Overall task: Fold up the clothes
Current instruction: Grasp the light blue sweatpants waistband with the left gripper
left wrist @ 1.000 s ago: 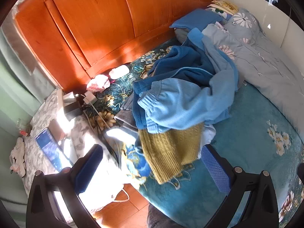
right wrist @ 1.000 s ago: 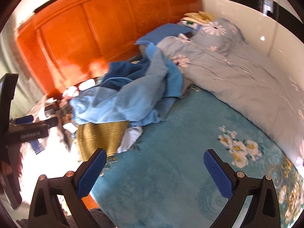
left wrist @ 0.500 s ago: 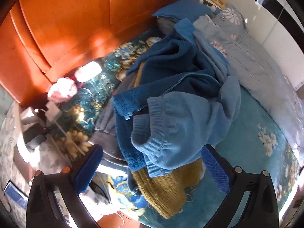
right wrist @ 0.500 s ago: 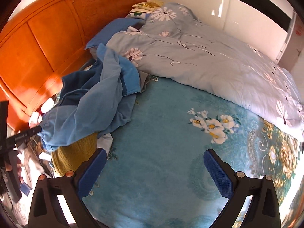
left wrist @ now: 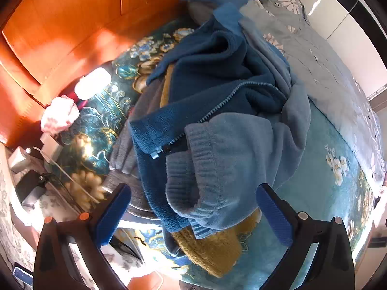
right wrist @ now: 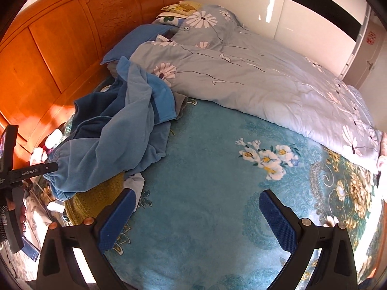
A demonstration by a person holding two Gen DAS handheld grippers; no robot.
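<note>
Both the left hand-held gripper (left wrist: 193, 215) and the right hand-held gripper (right wrist: 196, 220) hang with jaws spread wide, holding nothing. Just beyond the left one, a crumpled heap lies on the teal bed (right wrist: 205, 174): a mustard knit (left wrist: 217, 249) underneath, light-blue pants (left wrist: 232, 164) over it, then one dark-blue zip fleece (left wrist: 217, 82). Farther back lie one grey floral quilt (right wrist: 254, 77) and the orange headboard (right wrist: 55, 43).

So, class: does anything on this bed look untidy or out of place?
Yes: a tangled heap near the headboard. A light blue sweatshirt lies over a dark blue zip fleece and a mustard knit, unfolded. Both grippers are open.
</note>
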